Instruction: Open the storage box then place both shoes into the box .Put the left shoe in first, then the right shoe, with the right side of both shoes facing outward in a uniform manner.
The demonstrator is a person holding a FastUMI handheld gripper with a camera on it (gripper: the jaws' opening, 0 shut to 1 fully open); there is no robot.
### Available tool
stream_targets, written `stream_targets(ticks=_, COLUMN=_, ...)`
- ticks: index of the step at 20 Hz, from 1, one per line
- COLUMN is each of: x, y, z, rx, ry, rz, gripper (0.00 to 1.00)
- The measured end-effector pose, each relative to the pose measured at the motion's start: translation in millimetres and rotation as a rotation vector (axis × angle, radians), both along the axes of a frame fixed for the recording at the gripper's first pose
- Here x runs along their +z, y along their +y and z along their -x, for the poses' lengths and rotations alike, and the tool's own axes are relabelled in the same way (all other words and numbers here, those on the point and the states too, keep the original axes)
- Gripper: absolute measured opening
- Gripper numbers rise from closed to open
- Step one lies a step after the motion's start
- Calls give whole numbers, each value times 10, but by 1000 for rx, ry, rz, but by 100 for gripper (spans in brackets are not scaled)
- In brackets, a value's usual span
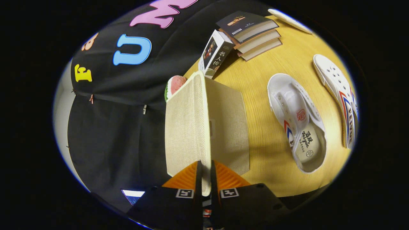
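My gripper point(206, 172) is shut on the beige fabric lid point(187, 127) of the storage box, both fingers pinching its near edge. The lid stands raised on edge ahead of the fingers. To its right lies the box's beige fabric body point(228, 127) on the wooden table point(265, 80). Two white canvas shoes with red and blue stripes lie further right: one point(298, 123) sole down with its opening facing up, the other point(338, 95) tipped on its side beyond it.
A stack of books point(252, 33) and an upright book point(215, 54) stand past the box. A watermelon-slice toy point(174, 86) peeks out behind the lid. A white plate point(289, 20) lies at the table's far edge.
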State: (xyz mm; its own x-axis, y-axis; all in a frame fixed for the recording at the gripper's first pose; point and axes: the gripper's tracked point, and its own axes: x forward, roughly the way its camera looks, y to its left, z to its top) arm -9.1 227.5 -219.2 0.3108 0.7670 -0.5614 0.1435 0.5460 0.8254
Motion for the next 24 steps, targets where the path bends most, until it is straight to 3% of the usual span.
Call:
stream_targets(ticks=2, x=50, y=45, z=-1, rx=1, ry=-22, rz=10, gripper=7)
stream_targets(ticks=7, x=40, y=171, z=-12, rx=-49, ry=3, rz=-24, gripper=5)
stream_targets(ticks=10, x=104, y=260, z=44, rx=-31, ry=-4, rz=-61, gripper=5)
stream_targets(ticks=16, x=777, y=474, z=17, rx=-62, ry=-23, rz=-183, gripper=5)
stream_targets(ticks=18, x=1117, y=622, z=-29, rx=-47, ry=-54, rz=-218, gripper=5)
stream_targets(ticks=24, x=1794, y=1414, z=-133, rx=102, ry=-211, rz=-175, gripper=5)
